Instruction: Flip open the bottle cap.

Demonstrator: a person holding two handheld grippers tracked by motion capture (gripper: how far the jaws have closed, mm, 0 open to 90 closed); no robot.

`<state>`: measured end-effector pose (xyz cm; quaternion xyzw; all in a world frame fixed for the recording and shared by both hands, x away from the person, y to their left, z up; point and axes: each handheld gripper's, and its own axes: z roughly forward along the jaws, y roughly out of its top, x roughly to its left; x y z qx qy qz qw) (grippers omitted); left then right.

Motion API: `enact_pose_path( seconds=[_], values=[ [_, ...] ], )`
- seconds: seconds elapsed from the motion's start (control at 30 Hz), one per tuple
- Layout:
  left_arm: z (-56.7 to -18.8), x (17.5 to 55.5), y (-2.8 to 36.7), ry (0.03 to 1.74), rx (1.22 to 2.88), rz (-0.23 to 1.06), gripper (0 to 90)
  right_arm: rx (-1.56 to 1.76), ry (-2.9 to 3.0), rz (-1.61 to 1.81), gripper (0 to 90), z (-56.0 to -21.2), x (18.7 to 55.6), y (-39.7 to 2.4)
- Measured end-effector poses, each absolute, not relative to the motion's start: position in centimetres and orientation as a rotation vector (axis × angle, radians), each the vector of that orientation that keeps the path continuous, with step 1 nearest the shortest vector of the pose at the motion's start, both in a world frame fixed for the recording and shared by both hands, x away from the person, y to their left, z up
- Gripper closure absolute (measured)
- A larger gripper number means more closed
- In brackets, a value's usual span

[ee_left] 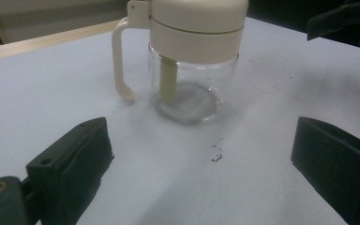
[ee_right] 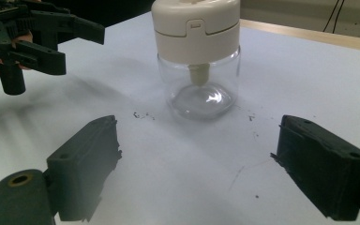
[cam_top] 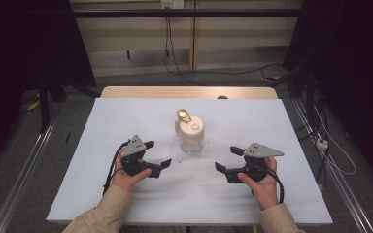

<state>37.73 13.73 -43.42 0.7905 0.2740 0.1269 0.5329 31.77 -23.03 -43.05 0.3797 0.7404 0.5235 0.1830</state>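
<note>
A clear glass jar (cam_top: 192, 136) with a cream lid, a cream side handle and a gold piece on top stands upright in the middle of the white table cover (cam_top: 126, 116). It looks empty apart from a cream stem inside. My left gripper (cam_top: 158, 153) sits to its left, jaws open and pointing at the jar, nothing between them. My right gripper (cam_top: 226, 158) mirrors it on the other side, open and empty too. In the left gripper view the jar (ee_left: 192, 56) stands beyond my left gripper (ee_left: 199, 131). In the right gripper view the jar (ee_right: 197, 51) lies ahead of my right gripper (ee_right: 197, 126).
Small dark specks (ee_left: 217, 155) lie on the cover in front of the jar. A wooden table edge (cam_top: 189, 92) runs along the back. Cables (cam_top: 330, 155) and metal rails lie on the floor at both sides. The other hand's gripper (ee_right: 42, 33) shows at top left.
</note>
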Motion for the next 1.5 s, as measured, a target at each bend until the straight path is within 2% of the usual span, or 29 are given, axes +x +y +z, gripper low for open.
enact_pose_path(
  seconds=[0.73,1.5],
  values=[
    [-43.3,37.0,17.2,0.699,1.879,0.33,4.7,1.108,2.067,1.445,13.0,-44.1,29.7,-26.2],
    [-44.0,36.1,21.0,0.749,1.9,0.361,4.8,1.116,2.079,1.404,13.1,-44.7,28.8,-26.9]
  ],
)
